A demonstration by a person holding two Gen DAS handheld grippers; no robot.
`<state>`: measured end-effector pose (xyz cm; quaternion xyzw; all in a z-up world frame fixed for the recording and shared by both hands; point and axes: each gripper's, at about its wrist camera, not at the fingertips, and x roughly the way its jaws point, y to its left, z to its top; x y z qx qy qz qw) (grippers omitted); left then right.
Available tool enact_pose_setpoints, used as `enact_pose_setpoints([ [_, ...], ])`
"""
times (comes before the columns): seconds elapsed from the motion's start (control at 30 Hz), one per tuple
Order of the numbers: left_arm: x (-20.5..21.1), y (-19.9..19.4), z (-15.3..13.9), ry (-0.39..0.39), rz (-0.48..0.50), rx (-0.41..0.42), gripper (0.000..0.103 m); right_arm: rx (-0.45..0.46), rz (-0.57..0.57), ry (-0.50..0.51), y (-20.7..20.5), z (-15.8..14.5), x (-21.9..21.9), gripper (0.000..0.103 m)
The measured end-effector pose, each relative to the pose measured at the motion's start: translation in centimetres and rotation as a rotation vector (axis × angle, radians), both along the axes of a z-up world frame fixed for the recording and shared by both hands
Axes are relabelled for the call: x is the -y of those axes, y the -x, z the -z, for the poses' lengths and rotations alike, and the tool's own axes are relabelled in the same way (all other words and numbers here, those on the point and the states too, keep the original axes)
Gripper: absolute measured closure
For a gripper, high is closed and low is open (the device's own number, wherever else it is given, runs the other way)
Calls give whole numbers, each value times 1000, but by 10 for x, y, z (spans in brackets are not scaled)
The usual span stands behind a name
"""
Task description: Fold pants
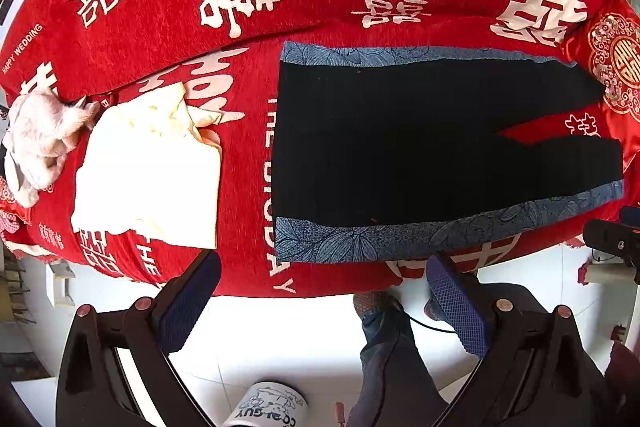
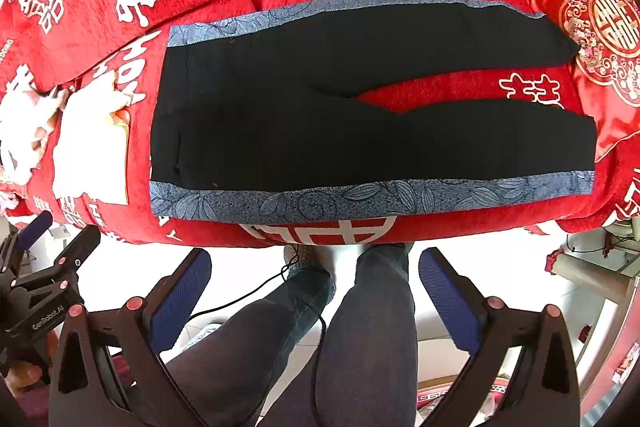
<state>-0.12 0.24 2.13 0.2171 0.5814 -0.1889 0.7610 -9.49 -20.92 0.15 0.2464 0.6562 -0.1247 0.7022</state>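
Black pants with blue patterned side stripes lie flat on a red sofa cover, waistband to the left, the two legs spread apart to the right. They also show in the right wrist view. My left gripper is open and empty, held off the sofa's front edge near the waistband's lower corner. My right gripper is open and empty, held back from the sofa's front edge below the middle of the pants. The left gripper also shows at the left of the right wrist view.
A folded cream garment and a crumpled white cloth lie left of the pants. A red embroidered cushion sits at the leg ends. The person's legs stand in front of the sofa on white floor. A mug is below.
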Motion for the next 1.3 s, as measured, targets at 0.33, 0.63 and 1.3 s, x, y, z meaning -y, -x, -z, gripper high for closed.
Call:
enact_pose_setpoints([
  [0.33,3,3,-3,0,8,15,0,1,7,0,3,0,-1,0],
  [0.63,7,3,-1,2,19,12,0,3,22,6,7,-2,4,0],
  [1.3,7,-2,6,24,-12,-13,0,-17,21,31,6,1,6,0],
])
